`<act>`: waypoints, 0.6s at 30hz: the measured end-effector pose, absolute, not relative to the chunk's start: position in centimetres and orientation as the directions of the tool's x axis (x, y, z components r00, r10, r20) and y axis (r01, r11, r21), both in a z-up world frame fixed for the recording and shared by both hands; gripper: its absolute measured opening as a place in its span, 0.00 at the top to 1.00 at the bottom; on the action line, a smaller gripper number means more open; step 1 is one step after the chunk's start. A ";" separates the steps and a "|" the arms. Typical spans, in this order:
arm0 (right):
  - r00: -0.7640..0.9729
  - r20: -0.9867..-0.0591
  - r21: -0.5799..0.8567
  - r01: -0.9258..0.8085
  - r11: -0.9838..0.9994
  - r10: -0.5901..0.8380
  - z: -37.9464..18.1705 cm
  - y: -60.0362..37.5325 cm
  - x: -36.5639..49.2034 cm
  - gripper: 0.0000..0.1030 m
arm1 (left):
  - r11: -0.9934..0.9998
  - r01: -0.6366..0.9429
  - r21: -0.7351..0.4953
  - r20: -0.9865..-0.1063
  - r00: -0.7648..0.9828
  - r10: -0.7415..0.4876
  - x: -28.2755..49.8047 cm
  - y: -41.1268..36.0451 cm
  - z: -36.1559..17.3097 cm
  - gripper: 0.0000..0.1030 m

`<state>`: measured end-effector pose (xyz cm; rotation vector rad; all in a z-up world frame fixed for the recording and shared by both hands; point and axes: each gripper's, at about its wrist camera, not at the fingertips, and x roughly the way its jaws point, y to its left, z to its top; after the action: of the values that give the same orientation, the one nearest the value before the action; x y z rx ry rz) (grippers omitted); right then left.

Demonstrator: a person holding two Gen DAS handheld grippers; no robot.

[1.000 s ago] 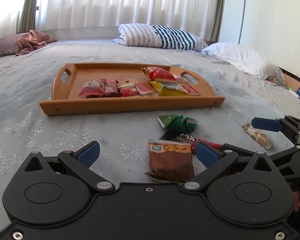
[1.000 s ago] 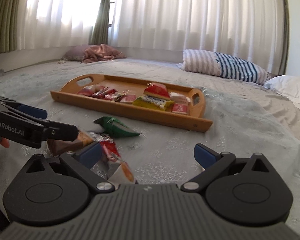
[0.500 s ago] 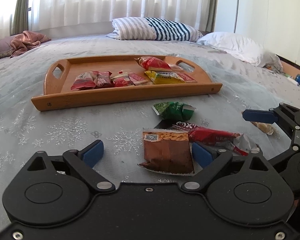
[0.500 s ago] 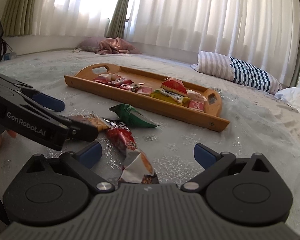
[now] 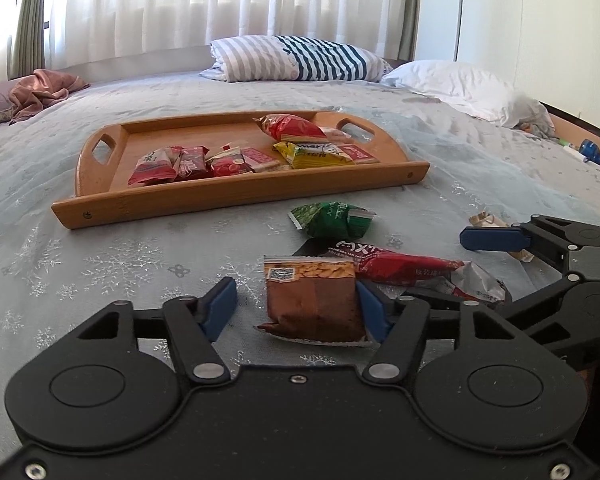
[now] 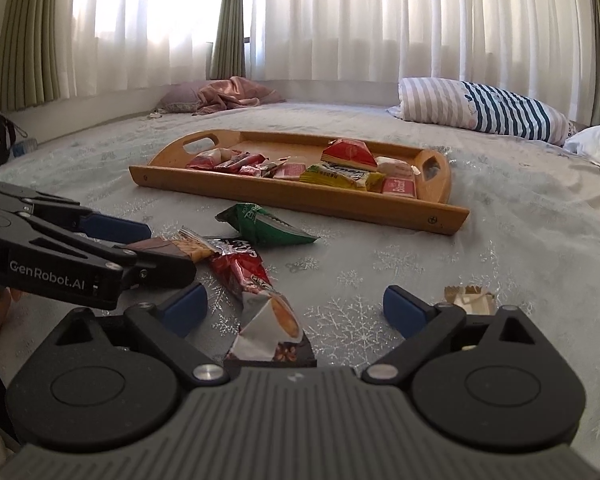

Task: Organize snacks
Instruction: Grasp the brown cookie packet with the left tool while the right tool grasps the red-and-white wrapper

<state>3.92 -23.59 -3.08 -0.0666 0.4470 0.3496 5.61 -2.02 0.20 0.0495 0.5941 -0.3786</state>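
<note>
Left gripper point(image 5: 296, 310) fingers have been closing around (not yet clamping) brown packet point(image 5: 314, 304).

"GenRobot.AI" is printed in white on the left tongs point(image 6: 168, 248) arm

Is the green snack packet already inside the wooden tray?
No. The green snack packet lies on the bedspread in front of the wooden tray, outside its near rim.
</note>
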 end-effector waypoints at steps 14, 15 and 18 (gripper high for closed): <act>0.870 -0.381 0.008 -0.334 0.942 0.312 -3.3 -23.8 2.9 0.27 | 0.936 0.335 -0.106 -0.568 0.753 -0.334 5.8 -1.3 0.9 0.55; 0.869 -0.381 0.008 -0.338 0.941 0.315 -3.3 -23.8 2.9 0.29 | 0.937 0.331 -0.107 -0.568 0.753 -0.331 5.8 -1.3 0.9 0.55; 0.864 -0.389 0.009 -0.342 0.940 0.319 -3.1 -23.8 2.8 0.35 | 0.941 0.321 -0.108 -0.571 0.755 -0.323 5.8 -1.2 1.0 0.55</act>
<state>2.84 -23.77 -3.11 -0.0607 0.3972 0.3465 5.83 -1.16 0.95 -0.0030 0.6229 -0.3512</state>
